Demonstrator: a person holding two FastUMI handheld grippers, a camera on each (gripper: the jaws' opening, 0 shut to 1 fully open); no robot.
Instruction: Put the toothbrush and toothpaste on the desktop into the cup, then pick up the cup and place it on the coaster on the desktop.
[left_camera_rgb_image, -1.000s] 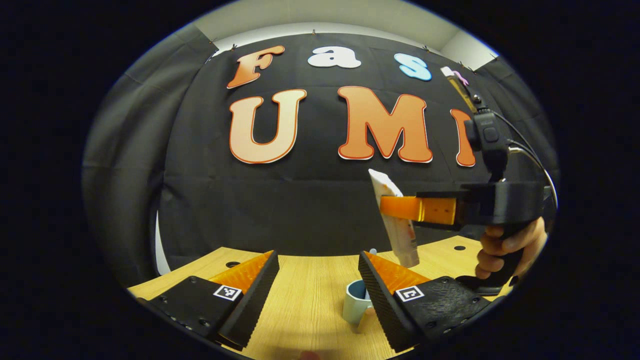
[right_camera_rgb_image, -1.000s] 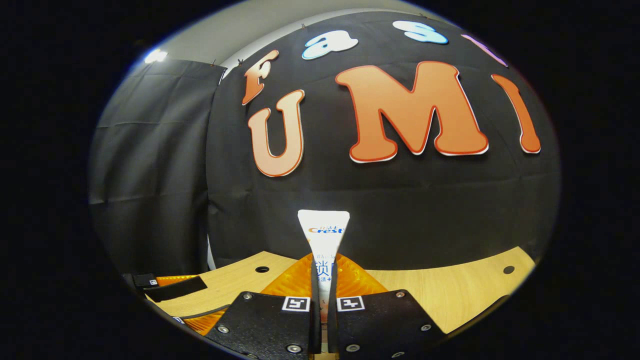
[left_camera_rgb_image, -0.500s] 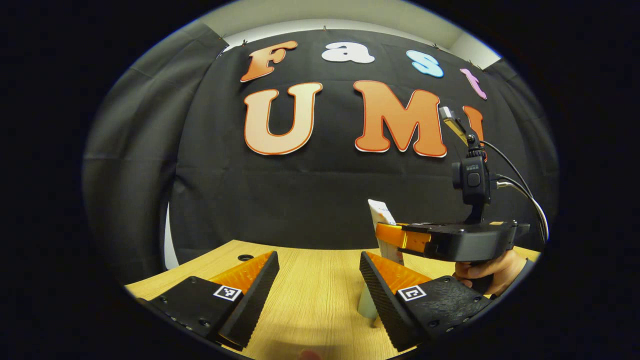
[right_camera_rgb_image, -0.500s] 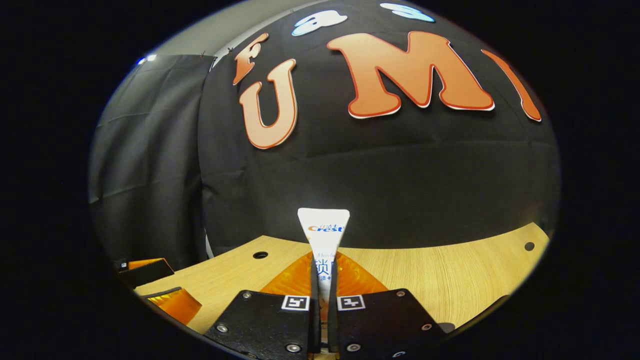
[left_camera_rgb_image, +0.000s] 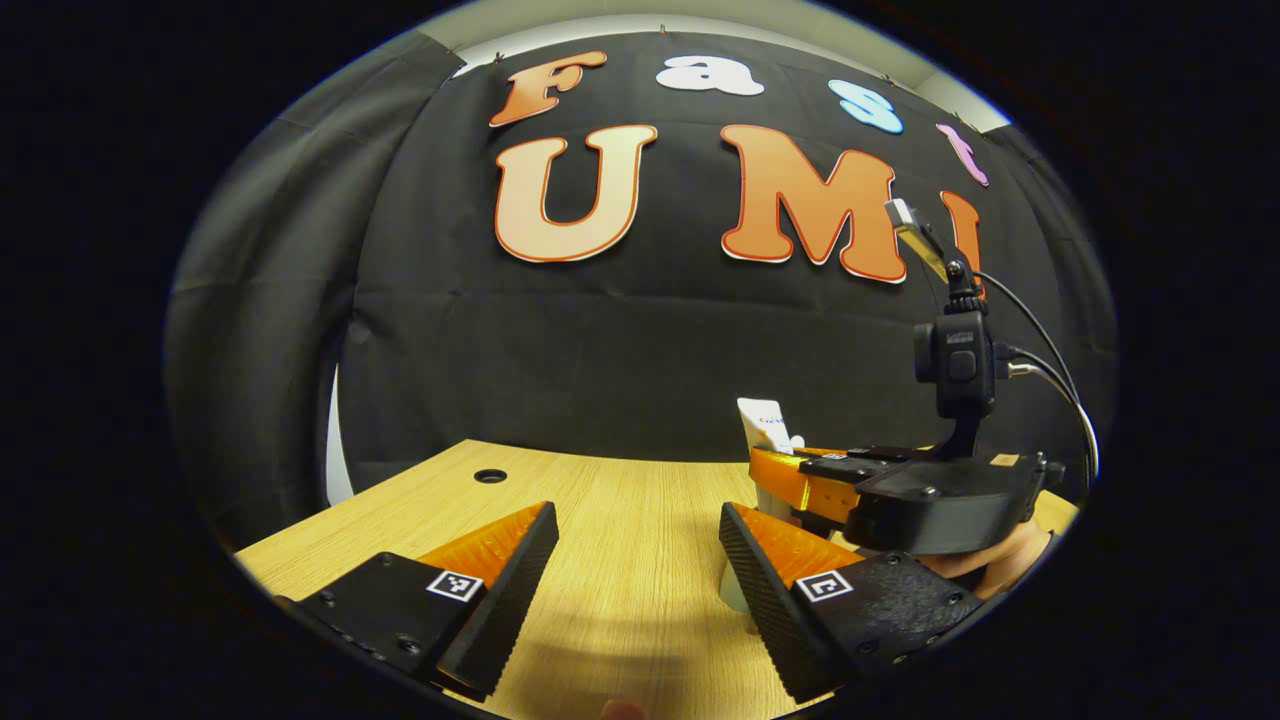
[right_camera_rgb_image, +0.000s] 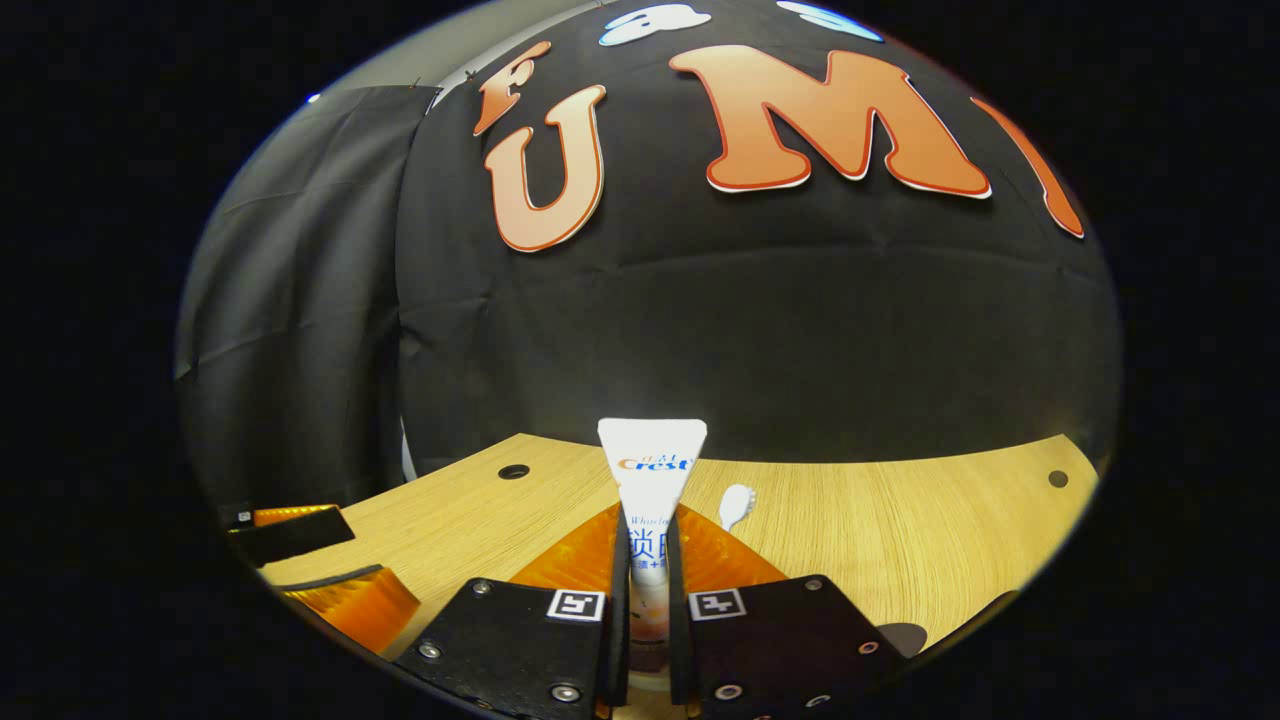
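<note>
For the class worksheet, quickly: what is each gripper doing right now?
Left gripper: open, holding nothing.
Right gripper: shut on the toothpaste, which stands upright between its fingers.

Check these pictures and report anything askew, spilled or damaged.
Nothing stands out. The right gripper holds the toothpaste upright between its fingers, a toothbrush head pokes up just beside it, and the left gripper is open above the bare wooden desktop. No spill or damage shows.
</note>
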